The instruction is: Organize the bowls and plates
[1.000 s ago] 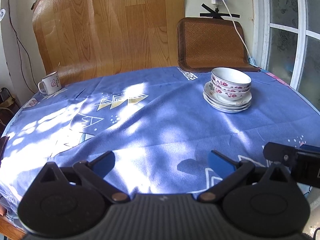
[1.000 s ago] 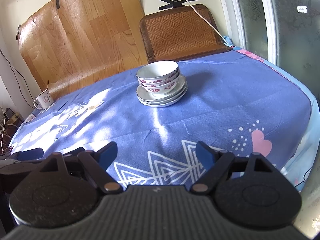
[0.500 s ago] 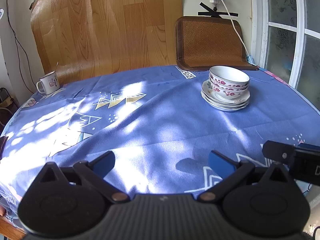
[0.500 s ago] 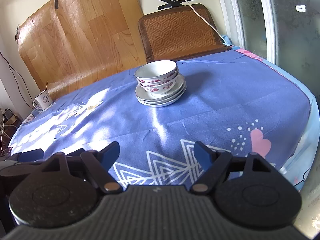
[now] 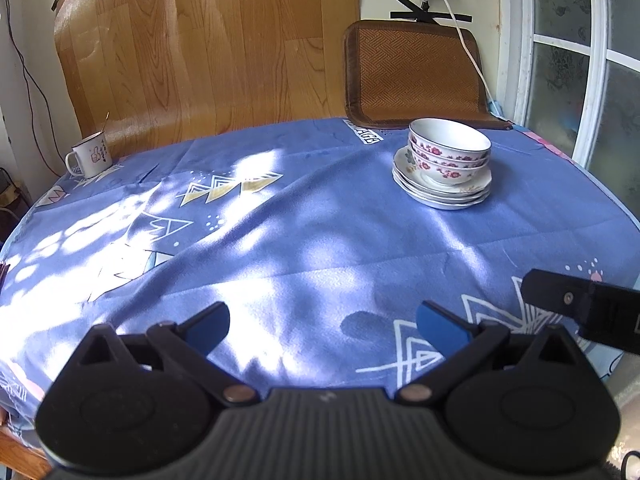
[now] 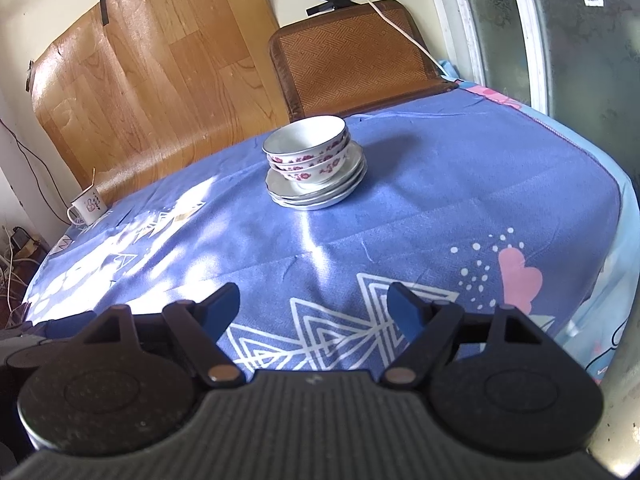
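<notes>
1. Blue fingertips of the left gripper (image 5: 322,326) are seen spread wide at the near edge, with nothing between them; compared with a second ago their spacing is unchanged.
2. Likewise, the right gripper (image 6: 314,306) is held released and empty over the near part of the tablecloth (image 6: 420,208), low above the white triangle print.
3. Since a second ago, the crockery pile has drifted slightly lower and larger in both views, so a slow approach or lift of both tools is judged, with no contact made.
4. Farther off, right of centre in the left view, nested bowls (image 5: 449,149) are found sitting on stacked plates (image 5: 442,194); the stack is judged already tidy, well apart from both grippers.
5. At the far left, a mug (image 5: 90,155) is left standing near the wooden board (image 5: 208,44).
</notes>
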Motion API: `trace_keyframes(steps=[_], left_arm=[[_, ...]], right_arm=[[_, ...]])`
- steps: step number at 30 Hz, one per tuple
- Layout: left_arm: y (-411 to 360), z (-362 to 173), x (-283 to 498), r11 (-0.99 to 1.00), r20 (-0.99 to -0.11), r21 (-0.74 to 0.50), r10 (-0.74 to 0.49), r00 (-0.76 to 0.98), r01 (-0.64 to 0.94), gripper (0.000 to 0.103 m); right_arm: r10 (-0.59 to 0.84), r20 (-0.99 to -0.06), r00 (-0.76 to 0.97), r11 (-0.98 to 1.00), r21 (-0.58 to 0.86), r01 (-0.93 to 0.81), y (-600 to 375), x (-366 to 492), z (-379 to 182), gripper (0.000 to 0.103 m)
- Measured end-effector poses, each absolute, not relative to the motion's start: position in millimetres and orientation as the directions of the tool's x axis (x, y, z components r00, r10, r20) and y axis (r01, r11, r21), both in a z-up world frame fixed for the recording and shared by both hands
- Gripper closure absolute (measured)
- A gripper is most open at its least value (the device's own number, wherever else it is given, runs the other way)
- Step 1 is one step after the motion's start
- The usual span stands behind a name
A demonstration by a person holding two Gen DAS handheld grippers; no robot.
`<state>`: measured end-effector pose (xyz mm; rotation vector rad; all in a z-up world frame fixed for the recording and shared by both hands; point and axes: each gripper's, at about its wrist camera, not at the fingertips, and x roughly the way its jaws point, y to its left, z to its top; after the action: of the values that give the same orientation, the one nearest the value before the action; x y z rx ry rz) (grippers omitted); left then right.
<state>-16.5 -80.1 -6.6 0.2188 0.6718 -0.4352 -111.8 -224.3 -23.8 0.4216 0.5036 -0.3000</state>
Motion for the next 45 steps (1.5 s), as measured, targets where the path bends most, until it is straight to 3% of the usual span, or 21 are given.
trace_keyframes(steps=[40, 45], left_arm=[[-74.0, -4.6, -14.5, 0.902, -0.626, 0.042, -0.311, 0.715, 0.430, 0.000], [-70.8, -2.4, -15.3, 0.916, -0.610, 0.092, -0.257, 0.749, 0.390, 0.000]], right_arm=[[-0.171, -0.517, 0.839, 0.872, 0.317, 0.373, -225.0, -112.4, -24.5, 0.020], [-0.168, -0.504, 0.847, 0.875, 0.321, 0.364, -222.2, -111.5, -24.5, 0.020]])
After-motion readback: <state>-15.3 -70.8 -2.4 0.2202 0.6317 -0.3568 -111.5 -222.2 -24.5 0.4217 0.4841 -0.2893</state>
